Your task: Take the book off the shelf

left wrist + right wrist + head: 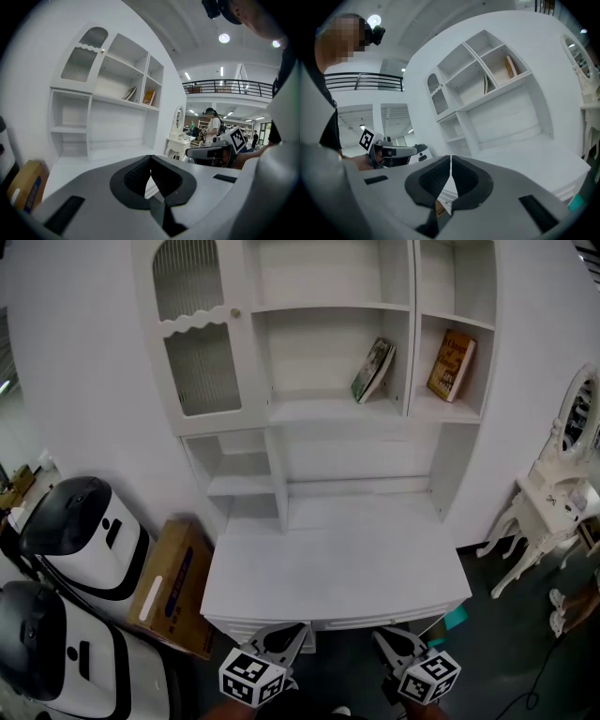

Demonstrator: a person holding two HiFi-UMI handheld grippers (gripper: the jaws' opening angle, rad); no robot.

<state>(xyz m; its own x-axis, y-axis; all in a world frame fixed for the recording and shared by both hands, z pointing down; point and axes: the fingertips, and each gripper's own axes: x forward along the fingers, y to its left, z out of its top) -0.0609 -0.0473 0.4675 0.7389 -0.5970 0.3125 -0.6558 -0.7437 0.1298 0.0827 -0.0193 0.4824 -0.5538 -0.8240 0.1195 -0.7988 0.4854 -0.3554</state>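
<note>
Dark floor (511, 652) is showing beneath the near edge of one white table (337, 563), and two grippers are hovering just short of that edge. The left gripper (298, 627) is pointing at the table's near-left part with its fingers (140, 174) pressed together, holding nothing. The right gripper (382, 635) is pointing at the table's near-right part, its fingers (462, 178) likewise closed on nothing.

Left of the table, two white-and-black machines (82, 532) are standing one behind the other, and one cardboard box (174, 585) is lying between them and the table. Right of the table, one white dressing table (548, 507) with a mirror is standing well apart.

At the table's far edge, one white shelf unit (333, 409) is rising against the wall, with one ribbed-glass door (194, 338) above the table's far-left corner. Two books are sitting on its shelves, each in its own compartment above the table's far-right part: a green book (372, 370) is leaning rightwards against the divider, and an orange book (451, 365) is leaning in the next compartment to the right. Both grippers are well apart from the books.
</note>
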